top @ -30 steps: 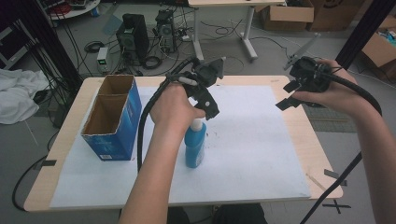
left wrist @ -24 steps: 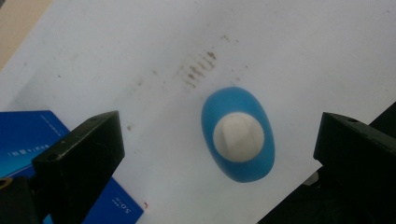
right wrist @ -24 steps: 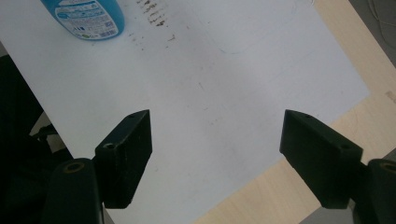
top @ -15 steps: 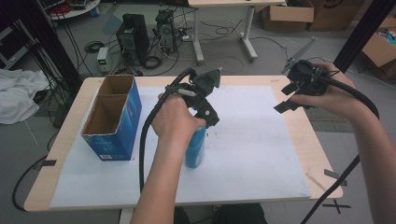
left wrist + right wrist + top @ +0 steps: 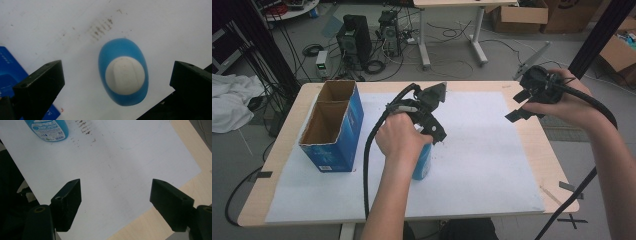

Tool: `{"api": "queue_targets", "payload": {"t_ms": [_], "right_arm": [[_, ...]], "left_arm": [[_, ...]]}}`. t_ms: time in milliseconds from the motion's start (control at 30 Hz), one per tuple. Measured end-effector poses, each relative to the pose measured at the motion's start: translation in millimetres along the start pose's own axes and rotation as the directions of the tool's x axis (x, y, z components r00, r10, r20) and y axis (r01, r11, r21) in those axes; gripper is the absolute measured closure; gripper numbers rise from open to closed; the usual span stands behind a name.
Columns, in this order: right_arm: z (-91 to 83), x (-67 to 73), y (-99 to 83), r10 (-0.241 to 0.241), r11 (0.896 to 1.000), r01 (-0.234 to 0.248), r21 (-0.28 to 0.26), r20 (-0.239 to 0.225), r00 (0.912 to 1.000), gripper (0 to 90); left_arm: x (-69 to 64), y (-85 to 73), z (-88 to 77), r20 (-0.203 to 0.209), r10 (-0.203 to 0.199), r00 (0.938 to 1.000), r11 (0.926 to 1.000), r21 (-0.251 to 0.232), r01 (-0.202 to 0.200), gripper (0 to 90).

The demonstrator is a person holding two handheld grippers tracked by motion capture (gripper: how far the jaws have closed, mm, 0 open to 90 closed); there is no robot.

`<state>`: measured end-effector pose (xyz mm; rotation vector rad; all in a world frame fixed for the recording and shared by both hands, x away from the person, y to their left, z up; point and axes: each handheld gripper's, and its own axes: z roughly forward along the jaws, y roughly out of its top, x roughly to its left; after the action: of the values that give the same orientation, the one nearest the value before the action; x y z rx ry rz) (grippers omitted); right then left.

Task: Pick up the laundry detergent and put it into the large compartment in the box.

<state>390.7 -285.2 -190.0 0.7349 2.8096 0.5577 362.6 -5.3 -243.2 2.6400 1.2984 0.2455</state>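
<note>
from above we see the left claw [image 5: 432, 131] poised right over an upright blue bottle [image 5: 422, 162] on the white sheet [image 5: 492, 160] covering the tabletop [image 5: 542, 150]; an open blue box [image 5: 334, 125] stands off to its left. the right claw [image 5: 524, 105] hangs released, well apart.

in the left gripper view our jaws gape wide, the bottle's oval blue shoulder and white cap [image 5: 125, 75] between them, untouched.

in the right gripper view our jaws spread wide over the sheet, with the bottle's printed label [image 5: 48, 128] far ahead.
</note>
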Motion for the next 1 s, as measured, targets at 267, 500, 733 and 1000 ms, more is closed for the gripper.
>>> {"api": "queue_targets", "payload": {"t_ms": [267, 500, 733, 1000], "right_arm": [[0.3, 0.6, -1.2, -0.001, 1.000, 0.001, -0.004, -0.001, 1.0000, 25.1], [3.2, 0.5, -2.8, 0.002, 1.000, -0.002, 0.002, -0.005, 1.0000, 25.2], [4.7, 1.2, -2.1, -0.002, 1.000, 0.002, 0.001, -0.006, 1.0000, 25.2], [6.2, 1.1, -3.2, -0.001, 1.000, 0.001, 0.005, -0.008, 1.0000, 25.1]], "left_arm": [[-4.6, -2.0, 12.5, -0.008, -0.008, 0.9999, 0.9999, 0.010, 0.008, 0.1], [-5.2, -4.5, 20.8, -0.006, -0.010, 0.9999, 0.9997, 0.022, 0.011, 0.1], [-7.2, -5.5, 30.1, -0.007, -0.024, 0.9997, 0.9992, 0.033, 0.024, 0.1], [-8.8, -6.9, 41.0, -0.015, -0.032, 0.9994, 0.9982, 0.050, 0.033, 0.1]]}}
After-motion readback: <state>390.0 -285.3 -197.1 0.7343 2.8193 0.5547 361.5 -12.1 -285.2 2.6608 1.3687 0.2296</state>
